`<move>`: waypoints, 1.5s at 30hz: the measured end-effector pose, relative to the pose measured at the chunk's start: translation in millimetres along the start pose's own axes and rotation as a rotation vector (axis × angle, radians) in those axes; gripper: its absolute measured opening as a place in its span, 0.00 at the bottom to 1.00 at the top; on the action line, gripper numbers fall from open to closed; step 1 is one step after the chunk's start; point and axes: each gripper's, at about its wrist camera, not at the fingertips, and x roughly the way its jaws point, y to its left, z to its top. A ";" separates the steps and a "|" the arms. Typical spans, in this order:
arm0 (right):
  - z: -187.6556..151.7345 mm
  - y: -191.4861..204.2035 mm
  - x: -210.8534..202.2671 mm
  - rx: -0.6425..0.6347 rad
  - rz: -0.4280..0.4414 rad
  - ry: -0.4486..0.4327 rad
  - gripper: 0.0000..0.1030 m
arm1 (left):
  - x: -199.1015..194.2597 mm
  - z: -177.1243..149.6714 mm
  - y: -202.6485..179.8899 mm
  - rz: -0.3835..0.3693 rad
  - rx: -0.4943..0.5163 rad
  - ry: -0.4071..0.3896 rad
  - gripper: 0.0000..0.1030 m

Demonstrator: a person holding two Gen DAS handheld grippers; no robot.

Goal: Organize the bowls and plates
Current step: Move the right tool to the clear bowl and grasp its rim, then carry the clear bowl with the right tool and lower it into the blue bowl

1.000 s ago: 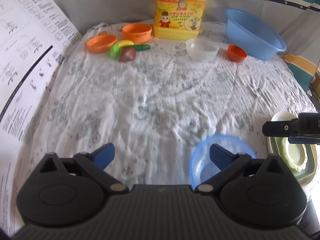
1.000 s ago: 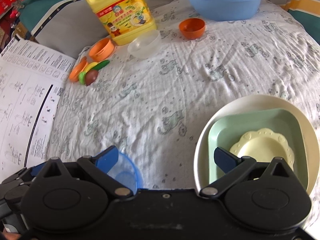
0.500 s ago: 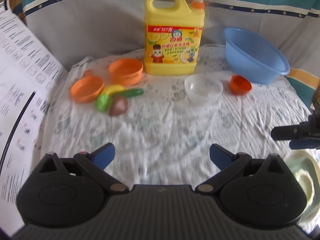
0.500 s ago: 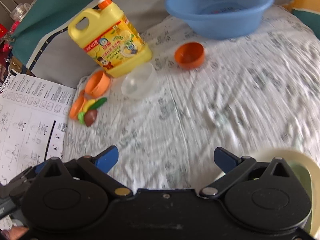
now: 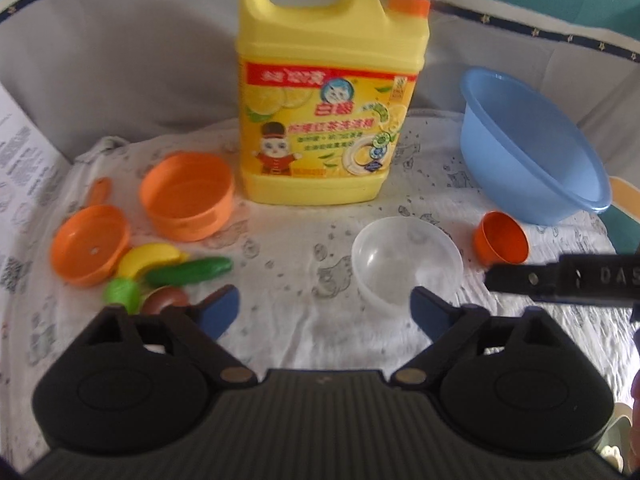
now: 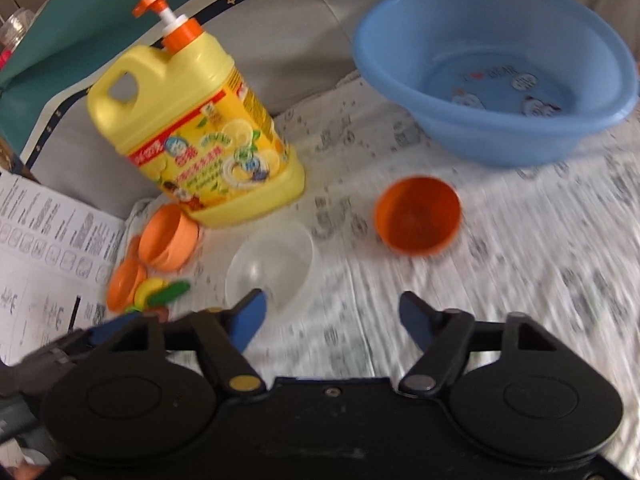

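Observation:
A clear plastic bowl (image 5: 406, 258) sits on the patterned cloth, just ahead of my open, empty left gripper (image 5: 325, 310); its right fingertip overlaps the bowl's near rim. In the right wrist view the clear bowl (image 6: 272, 266) lies by the left fingertip of my open, empty right gripper (image 6: 332, 314). A small orange bowl (image 6: 418, 214) sits ahead of it; it also shows in the left wrist view (image 5: 502, 238). An orange round bowl (image 5: 187, 196) and an orange pan (image 5: 90, 244) sit at the left.
A yellow detergent jug (image 5: 332, 92) stands at the back centre. A blue basin (image 6: 494, 66) sits back right. Toy banana, cucumber and other toy foods (image 5: 168, 270) lie at the left. A printed sheet (image 6: 44, 256) lies left. The right gripper's finger (image 5: 560, 278) crosses the left view.
Both grippers have moved forward toward the back of the cloth. The stacked plates and the small blue bowl have dropped out of view; the clear and orange bowls are much closer.

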 end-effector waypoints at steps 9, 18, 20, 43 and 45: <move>12.4 10.0 47.4 -0.039 0.013 0.029 0.30 | 45.3 9.1 -9.3 -0.054 0.021 0.065 0.53; -4.6 20.1 54.4 -0.061 0.025 0.038 0.12 | 46.2 -1.2 -17.7 -0.045 0.055 0.072 0.15; -7.6 19.2 51.1 -0.048 0.030 0.046 0.13 | 39.8 -4.7 -16.1 -0.049 0.043 0.076 0.15; -113.2 27.6 -80.2 -0.042 0.117 0.075 0.13 | -118.2 -90.0 -37.0 -0.031 0.058 0.035 0.15; -124.3 25.4 -93.0 -0.041 0.123 0.073 0.13 | -130.0 -99.7 -41.2 -0.030 0.055 0.033 0.15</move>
